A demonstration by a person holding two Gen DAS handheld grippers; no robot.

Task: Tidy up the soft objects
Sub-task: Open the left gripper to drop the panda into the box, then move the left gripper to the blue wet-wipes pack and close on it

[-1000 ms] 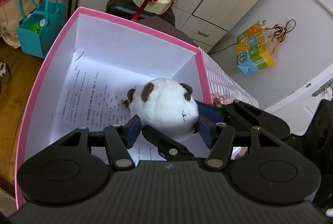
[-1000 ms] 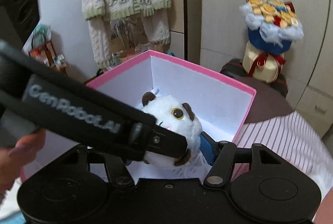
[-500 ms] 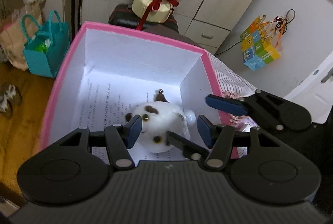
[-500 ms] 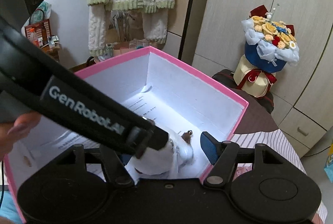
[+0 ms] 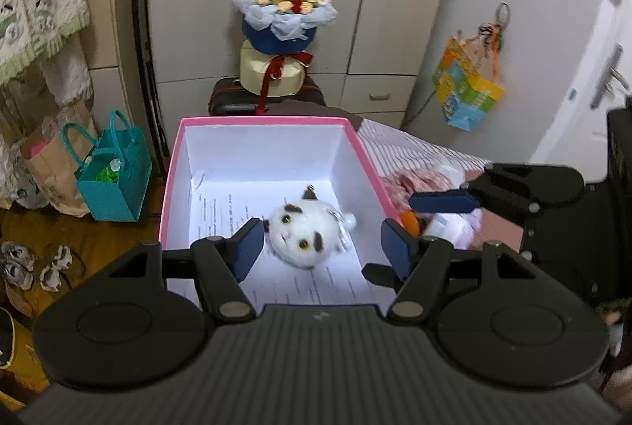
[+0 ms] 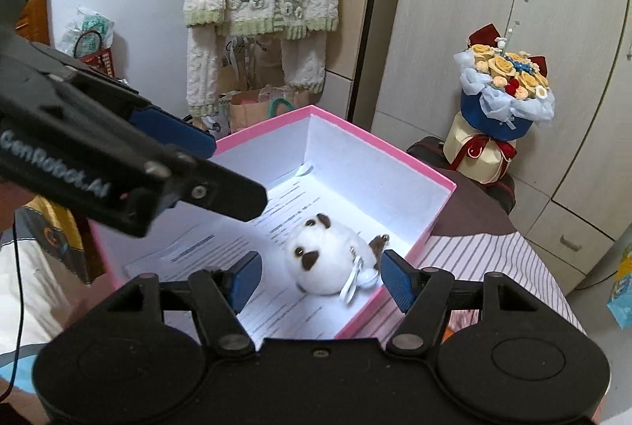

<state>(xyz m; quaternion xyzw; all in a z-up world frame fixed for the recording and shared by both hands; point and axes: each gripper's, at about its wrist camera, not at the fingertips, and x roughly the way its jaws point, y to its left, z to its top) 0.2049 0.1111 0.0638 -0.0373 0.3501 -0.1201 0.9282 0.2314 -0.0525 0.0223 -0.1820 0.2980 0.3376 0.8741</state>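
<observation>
White plush (image 5: 306, 238) lies loose on paper in your pink box (image 5: 262, 122); your left hand-held gripper (image 5: 322, 242) is opening, empty, and your right hand-held gripper (image 6: 320, 279) stands open, empty.

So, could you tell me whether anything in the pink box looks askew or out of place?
The white plush toy lies tipped over on the printed paper lining the pink box, face turned sideways, keychain clip splayed toward the box's right wall. Nothing looks spilled or damaged.

Two downward wrist views, shared box (image 5: 367, 164)
</observation>
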